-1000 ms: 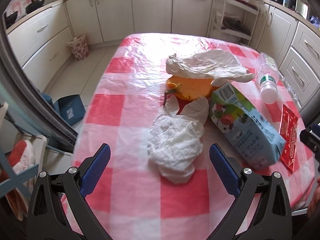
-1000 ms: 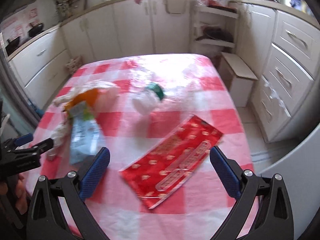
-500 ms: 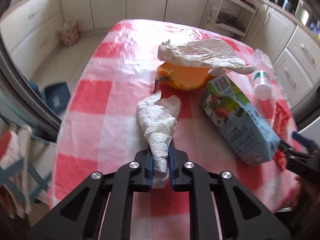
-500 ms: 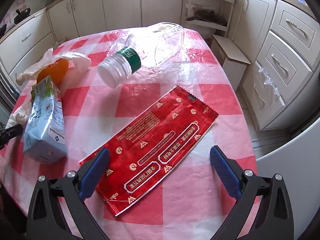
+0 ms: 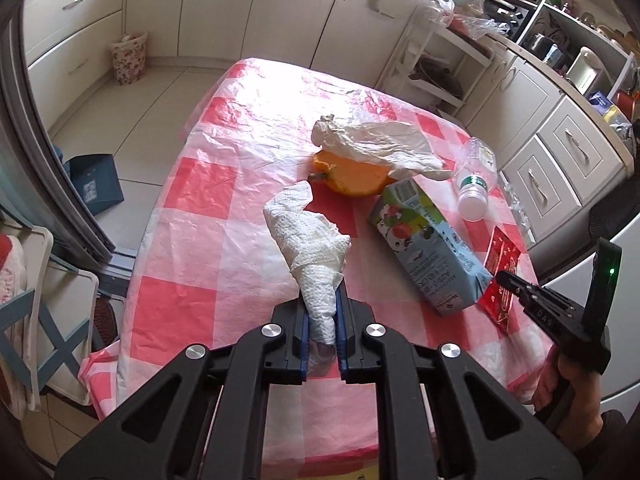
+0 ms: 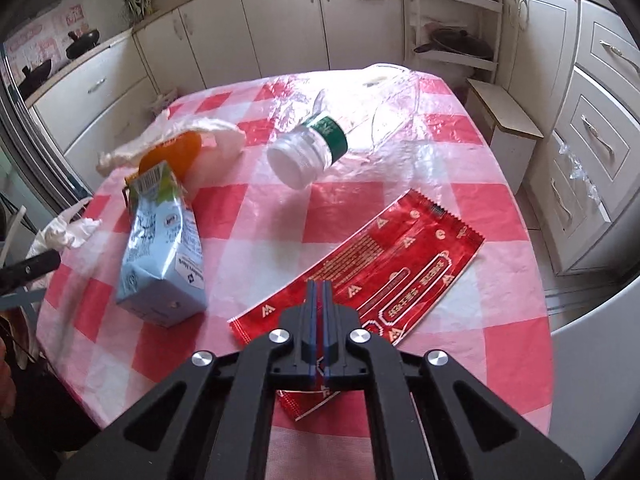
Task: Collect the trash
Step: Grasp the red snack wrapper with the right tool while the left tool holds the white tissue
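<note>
The crumpled paper towel (image 5: 316, 264) is clamped at its near end between the jaws of the left gripper (image 5: 322, 312), above the checked tablecloth (image 5: 224, 240). The right gripper (image 6: 319, 300) has its jaws pressed together on the near edge of the red snack wrapper (image 6: 400, 264), which lies flat on the cloth. Farther away lie the juice carton (image 5: 428, 252), an orange peel (image 5: 352, 174) under a white plastic bag (image 5: 376, 146), and a clear plastic bottle (image 6: 316, 148).

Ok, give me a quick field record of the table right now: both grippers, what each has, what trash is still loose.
left gripper: shut on paper towel
right gripper: shut on red wrapper
juice carton: lying on tablecloth, loose
plastic bottle: on its side, capped, loose
orange peel: partly under white plastic bag
floor bin: beyond the table, by the cabinets
</note>
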